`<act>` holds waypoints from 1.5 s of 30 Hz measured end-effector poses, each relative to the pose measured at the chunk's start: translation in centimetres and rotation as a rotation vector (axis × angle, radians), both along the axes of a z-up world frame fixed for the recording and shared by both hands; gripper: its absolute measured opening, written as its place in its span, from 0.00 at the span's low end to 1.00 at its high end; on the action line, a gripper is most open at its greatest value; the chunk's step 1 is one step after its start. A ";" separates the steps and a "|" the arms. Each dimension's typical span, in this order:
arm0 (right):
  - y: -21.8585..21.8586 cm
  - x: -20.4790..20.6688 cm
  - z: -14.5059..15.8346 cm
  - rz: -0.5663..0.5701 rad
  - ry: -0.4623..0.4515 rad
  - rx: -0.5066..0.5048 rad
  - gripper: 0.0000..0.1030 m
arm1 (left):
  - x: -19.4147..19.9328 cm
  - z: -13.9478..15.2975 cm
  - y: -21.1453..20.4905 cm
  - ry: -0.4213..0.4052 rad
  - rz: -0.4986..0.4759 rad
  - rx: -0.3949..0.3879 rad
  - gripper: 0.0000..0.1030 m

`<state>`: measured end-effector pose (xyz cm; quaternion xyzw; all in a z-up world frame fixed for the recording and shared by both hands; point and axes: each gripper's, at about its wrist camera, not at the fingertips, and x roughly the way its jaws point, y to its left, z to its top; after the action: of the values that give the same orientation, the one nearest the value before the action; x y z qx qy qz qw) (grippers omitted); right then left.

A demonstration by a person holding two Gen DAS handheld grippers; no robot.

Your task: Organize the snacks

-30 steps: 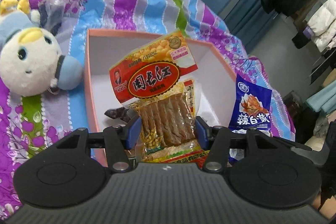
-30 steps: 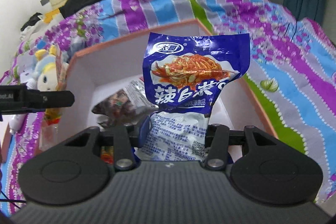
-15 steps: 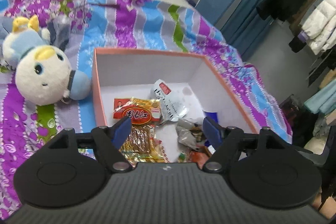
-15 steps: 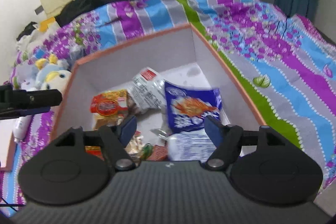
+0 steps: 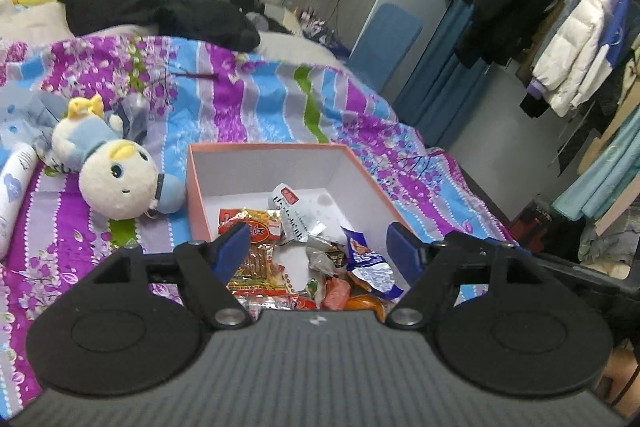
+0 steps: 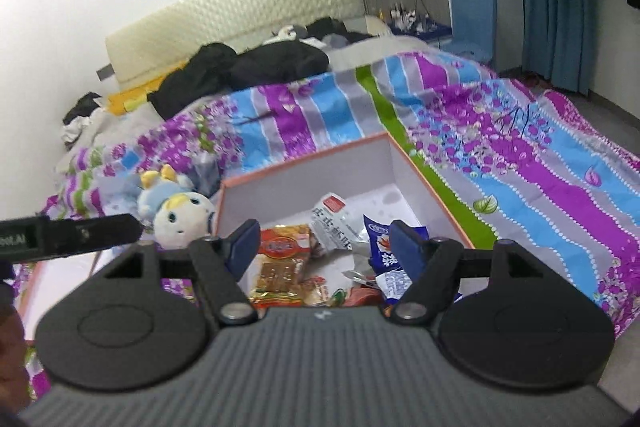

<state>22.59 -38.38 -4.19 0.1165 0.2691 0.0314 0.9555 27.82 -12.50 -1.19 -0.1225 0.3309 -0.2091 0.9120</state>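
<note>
Bedroom, striped quilt (image 5: 248, 99); on it sits the box (image 5: 280, 148) with your snacks. The tofu pack (image 5: 256, 247) and blue pouch (image 5: 366, 259) are light, crinkly, slippery film: pinch a sealed edge, gently. Both lie just beyond your left claw (image 5: 318, 247), at 11 and 1 o'clock; both the left and the right claw (image 6: 324, 247) gape empty.

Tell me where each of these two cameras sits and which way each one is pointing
Left wrist: on the left gripper, looking forward and down into the box of snacks on the bed; its open jaws show.
Right wrist: on the right gripper, facing the box from further right; its open jaws and the other gripper's black side at left show.
Shared: box, red snack pack, blue snack pack, plush toy.
</note>
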 end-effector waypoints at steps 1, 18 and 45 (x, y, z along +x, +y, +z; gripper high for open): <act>0.2 -0.6 0.3 0.004 -0.009 -0.003 0.71 | -0.7 0.4 0.2 -0.009 -0.002 -0.002 0.77; 2.5 -8.3 3.9 0.004 -0.121 0.004 0.71 | -9.4 4.6 2.7 -0.127 0.006 0.029 0.77; 6.5 -17.2 1.0 -0.023 -0.137 -0.019 0.71 | -18.8 1.8 4.9 -0.156 0.029 0.133 0.80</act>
<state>5.37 -31.83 -3.19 0.1082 0.2021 0.0256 0.9730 8.97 -7.64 0.62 -0.0500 0.2702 -0.1823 0.9441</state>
